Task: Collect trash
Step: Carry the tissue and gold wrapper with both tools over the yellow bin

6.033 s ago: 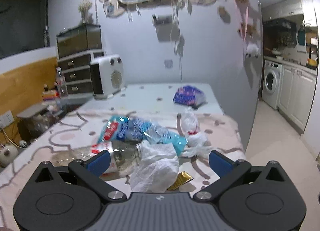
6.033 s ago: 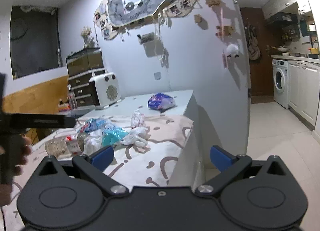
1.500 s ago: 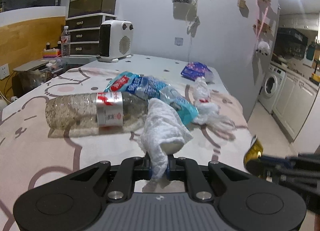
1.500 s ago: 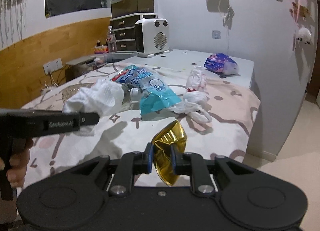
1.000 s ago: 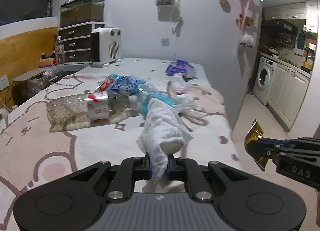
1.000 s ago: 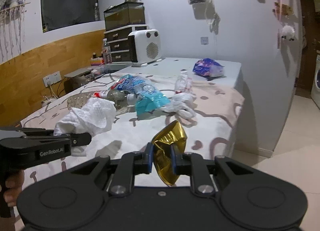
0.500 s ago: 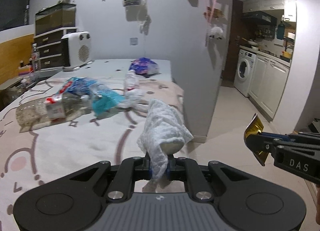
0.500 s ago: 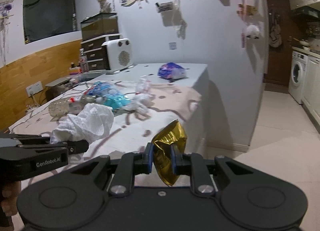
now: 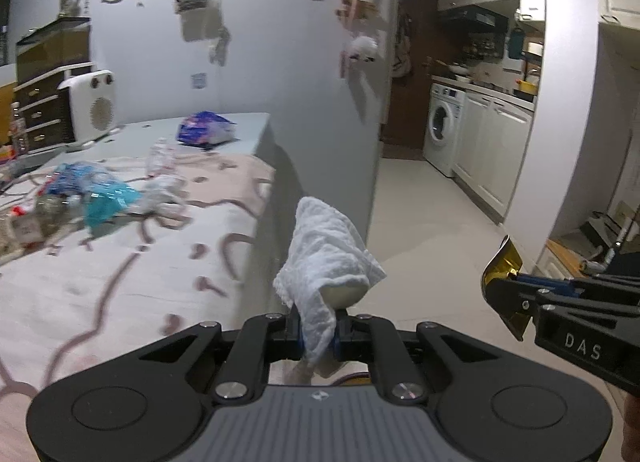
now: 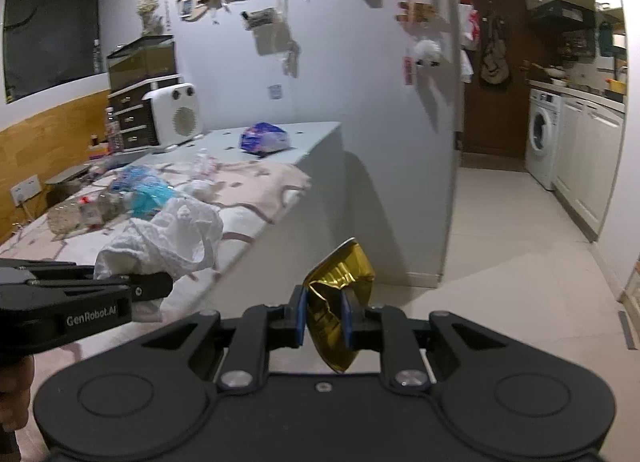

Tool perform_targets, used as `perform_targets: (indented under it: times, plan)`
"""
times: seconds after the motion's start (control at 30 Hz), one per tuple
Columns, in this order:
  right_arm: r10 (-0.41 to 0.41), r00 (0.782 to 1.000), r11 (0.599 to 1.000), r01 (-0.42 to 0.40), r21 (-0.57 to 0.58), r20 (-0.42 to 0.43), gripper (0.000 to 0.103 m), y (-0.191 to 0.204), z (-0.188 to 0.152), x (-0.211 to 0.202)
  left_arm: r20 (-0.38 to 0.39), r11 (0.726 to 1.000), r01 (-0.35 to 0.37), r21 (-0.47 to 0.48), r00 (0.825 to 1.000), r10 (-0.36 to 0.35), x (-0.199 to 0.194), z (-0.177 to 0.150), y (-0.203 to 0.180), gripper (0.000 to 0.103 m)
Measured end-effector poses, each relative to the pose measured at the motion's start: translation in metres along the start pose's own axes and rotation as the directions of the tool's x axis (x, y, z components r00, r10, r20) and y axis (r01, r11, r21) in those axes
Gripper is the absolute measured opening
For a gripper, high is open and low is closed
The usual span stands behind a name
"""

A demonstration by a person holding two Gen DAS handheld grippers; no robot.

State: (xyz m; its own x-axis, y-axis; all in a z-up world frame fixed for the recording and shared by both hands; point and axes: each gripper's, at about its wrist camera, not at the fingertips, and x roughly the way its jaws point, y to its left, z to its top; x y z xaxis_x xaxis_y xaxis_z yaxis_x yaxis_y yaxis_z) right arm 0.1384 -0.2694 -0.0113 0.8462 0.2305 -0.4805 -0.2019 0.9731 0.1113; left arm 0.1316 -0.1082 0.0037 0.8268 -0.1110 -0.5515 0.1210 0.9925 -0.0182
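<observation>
My left gripper (image 9: pixel 316 336) is shut on a crumpled white tissue (image 9: pixel 326 262) and holds it in the air past the table's right edge. The tissue also shows in the right wrist view (image 10: pixel 168 240). My right gripper (image 10: pixel 324 320) is shut on a crumpled gold foil wrapper (image 10: pixel 338 294), held over the floor. The wrapper shows at the right of the left wrist view (image 9: pixel 502 282). More trash lies on the table (image 9: pixel 120 286): a clear plastic bottle (image 9: pixel 28 221), a blue plastic bag (image 9: pixel 100 189) and white plastic scraps (image 9: pixel 162 185).
A purple snack bag (image 9: pixel 206 131) and a white heater (image 9: pixel 90 111) sit at the table's far end. A grey wall (image 9: pixel 320 101) stands behind the table. Tiled floor (image 9: pixel 432 221) leads right to a kitchen with a washing machine (image 9: pixel 440 129).
Both grippers have swung right, away from the table and toward the floor and kitchen, each still holding its piece of trash. The table has slid to the left of both views.
</observation>
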Motion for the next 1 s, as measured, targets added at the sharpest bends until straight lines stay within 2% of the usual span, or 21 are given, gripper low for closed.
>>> perform_targets:
  times: [0.33, 0.57, 0.83, 1.0]
  plan:
    - [-0.064, 0.997, 0.996, 0.066, 0.056, -0.032, 0.018, -0.065, -0.027, -0.006, -0.066, 0.997, 0.069, 0.016, 0.996, -0.068, 0.042, -0.020, -0.065, 0.013]
    - [-0.090, 0.991, 0.990, 0.099, 0.097, -0.095, 0.018, -0.104, -0.054, 0.014, -0.171, 0.996, 0.087, 0.020, 0.982, -0.082, 0.098, -0.039, -0.092, 0.013]
    - [-0.086, 0.975, 0.982, 0.118, 0.148, -0.206, 0.018, -0.137, -0.092, 0.071, -0.314, 0.995, 0.091, 0.027, 0.946, -0.078, 0.183, -0.071, -0.097, 0.013]
    - [-0.070, 0.955, 0.976, 0.125, 0.176, -0.289, 0.018, -0.151, -0.119, 0.118, -0.399, 0.996, 0.087, 0.029, 0.914, -0.069, 0.235, -0.094, -0.096, 0.013]
